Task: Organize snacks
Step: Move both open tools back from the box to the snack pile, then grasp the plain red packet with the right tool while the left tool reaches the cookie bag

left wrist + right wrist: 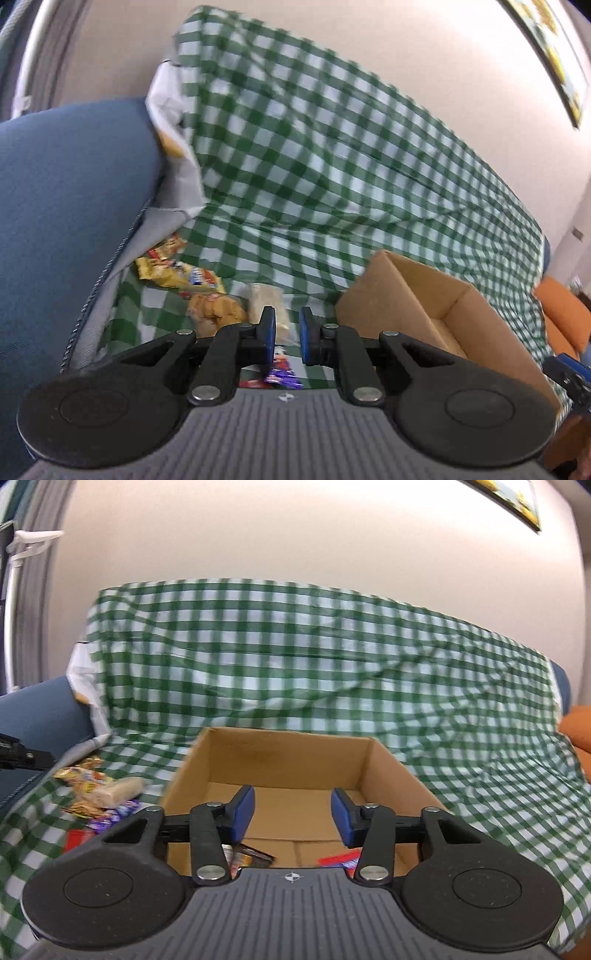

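Snacks (192,280) lie heaped on checked cloth (332,166), left of cardboard box (291,760); few wrappers already inside. Left gripper (287,334) nearly clenched, nothing visibly held. Right gripper (293,814) released, empty, above box. Risk: slippery wrapper escapes narrow pinch, drops outside box.

Ahead of the grippers a green checked cloth (332,672) drapes a blue sofa (74,192) against a plain cream wall (295,535). A framed picture (550,55) hangs upper right; an orange cushion (580,727) sits at far right.
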